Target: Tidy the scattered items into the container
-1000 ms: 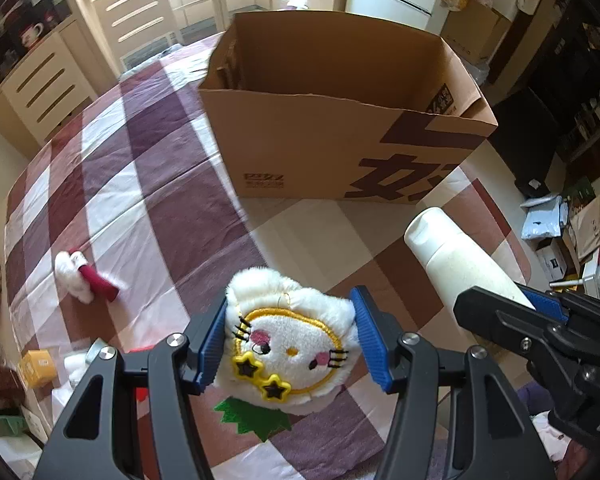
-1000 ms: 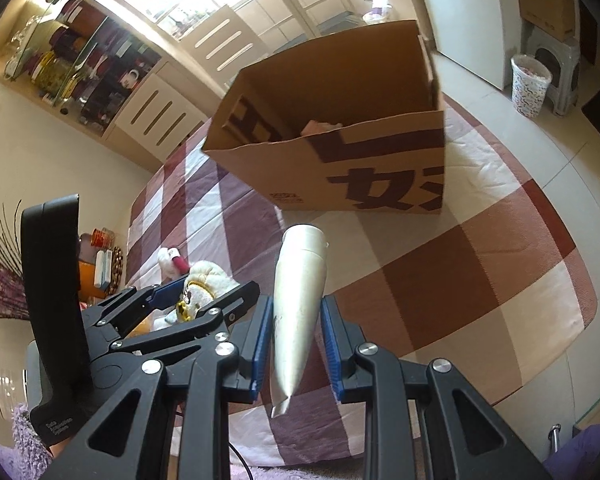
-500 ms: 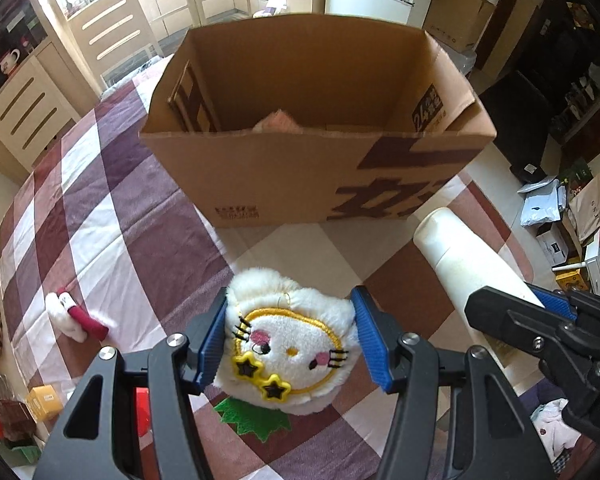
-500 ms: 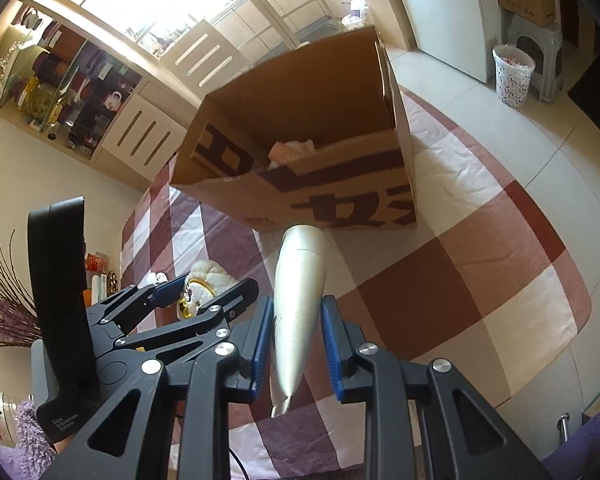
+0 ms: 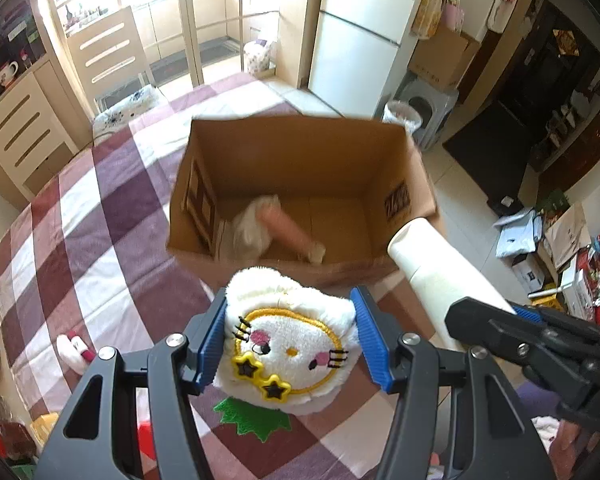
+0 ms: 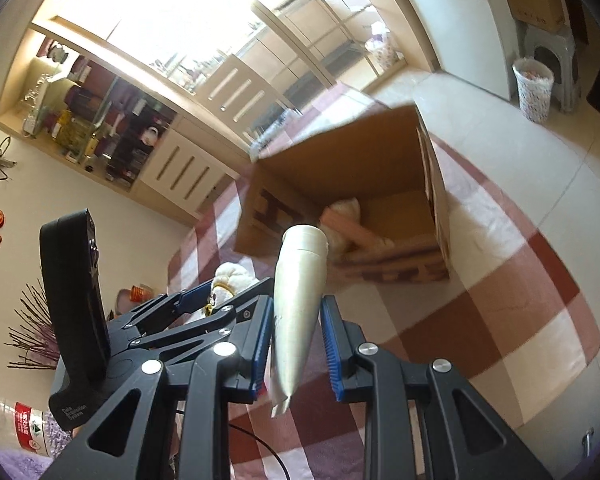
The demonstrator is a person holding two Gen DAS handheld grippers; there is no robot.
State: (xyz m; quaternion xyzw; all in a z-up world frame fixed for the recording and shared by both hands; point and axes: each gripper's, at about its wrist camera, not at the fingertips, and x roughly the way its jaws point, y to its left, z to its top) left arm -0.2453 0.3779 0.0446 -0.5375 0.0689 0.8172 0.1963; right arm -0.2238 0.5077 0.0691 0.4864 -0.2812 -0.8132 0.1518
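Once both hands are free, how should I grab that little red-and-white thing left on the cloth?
Take the red-and-white toy across its narrow red middle, coming straight down from above. It lies flat on the tablecloth, fluffy white ends either side, with nothing touching it.

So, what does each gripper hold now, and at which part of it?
The left gripper clamps the white plush cat by its two sides. The right gripper clamps the white tube around its lower half, near the flat crimped end.

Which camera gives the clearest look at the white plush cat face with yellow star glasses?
The left wrist view: the white plush cat face with yellow star glasses fills the left gripper, face showing. The right wrist view shows only a sliver behind that gripper.
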